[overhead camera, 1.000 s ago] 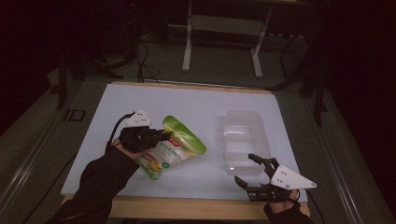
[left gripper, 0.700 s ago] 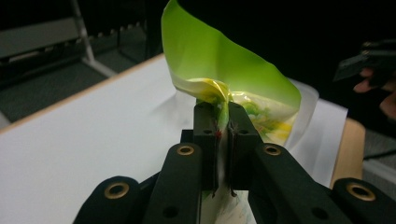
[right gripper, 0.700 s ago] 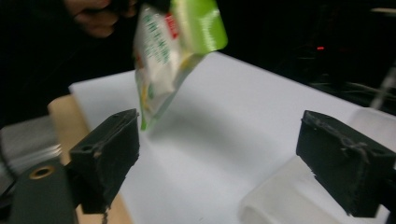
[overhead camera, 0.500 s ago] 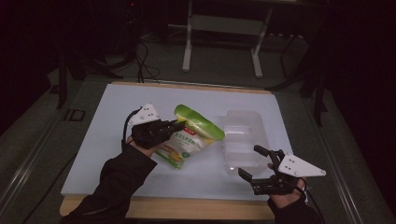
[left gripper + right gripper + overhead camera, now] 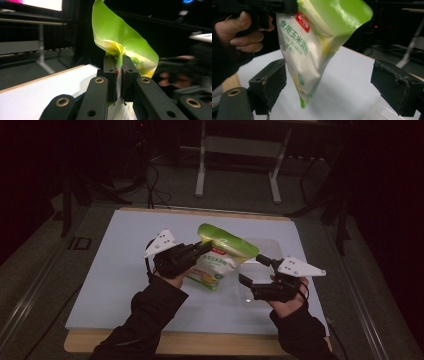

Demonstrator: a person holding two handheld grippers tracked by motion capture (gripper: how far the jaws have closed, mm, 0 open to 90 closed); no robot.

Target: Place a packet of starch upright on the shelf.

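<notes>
A green and white bag of corn starch (image 5: 216, 262) hangs in the air over the white table (image 5: 115, 275), tilted with its green top to the right. My left gripper (image 5: 202, 249) is shut on the bag's upper edge; in the left gripper view its pads (image 5: 119, 75) pinch the green film (image 5: 117, 35). My right gripper (image 5: 251, 268) is raised just right of the bag, open. Its jaws have just been closing a little and press on nothing. In the right gripper view the bag (image 5: 307, 50) hangs ahead of the wide jaws (image 5: 334, 85), untouched.
A clear plastic container (image 5: 270, 245) lies on the table behind and under my right gripper; its corner (image 5: 377, 112) is also in the right gripper view. The table's wooden front edge (image 5: 200, 342) runs below both forearms. Dark floor, cables and a metal stand (image 5: 237, 150) lie beyond the table.
My left gripper has lifted the bag and carried it rightward toward the container. My right gripper has risen from the front edge and come in toward the bag.
</notes>
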